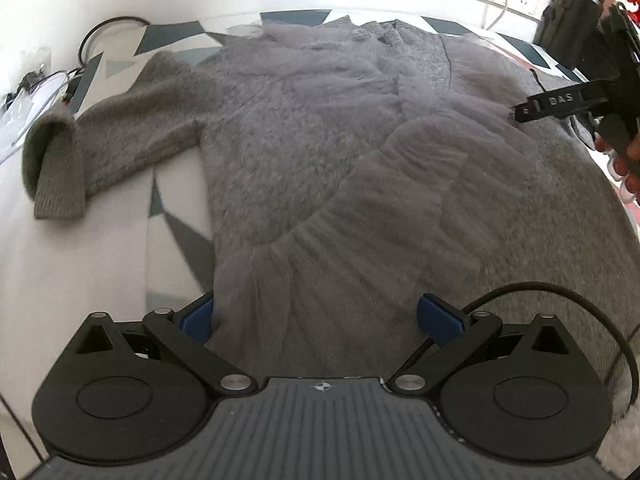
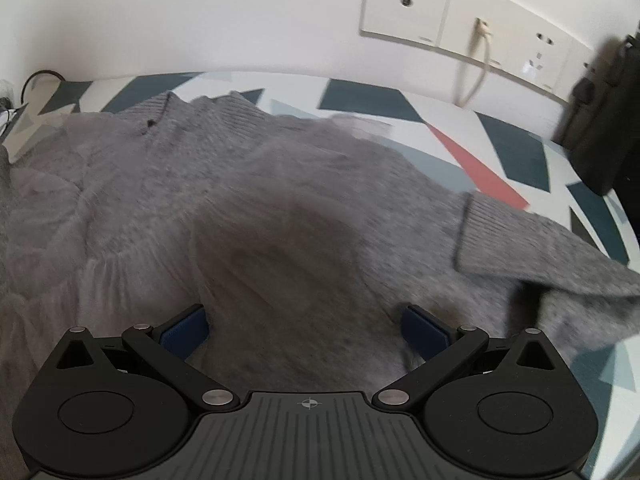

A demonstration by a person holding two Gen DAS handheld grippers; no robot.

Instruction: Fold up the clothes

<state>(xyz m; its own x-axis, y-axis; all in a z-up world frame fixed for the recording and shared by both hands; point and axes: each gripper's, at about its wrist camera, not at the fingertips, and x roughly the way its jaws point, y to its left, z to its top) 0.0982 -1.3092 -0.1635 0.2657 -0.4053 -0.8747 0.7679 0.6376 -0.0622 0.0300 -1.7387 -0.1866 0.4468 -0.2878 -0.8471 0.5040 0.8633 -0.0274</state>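
Left wrist view: fuzzy grey knit sweater with gathered sheer tulle panels spread flat over a counter patterned in teal and white triangles, ribbed cuff at far left. Left claw spread wide over the hem; right claw likewise spread apart, knit bunched between.

A grey fuzzy knit sweater with gathered tulle ruffles sewn down its front lies spread flat on the patterned surface, neckline toward the wall. One sleeve stretches out to the side, its ribbed cuff turned down. In the right wrist view the other sleeve lies folded across the body.
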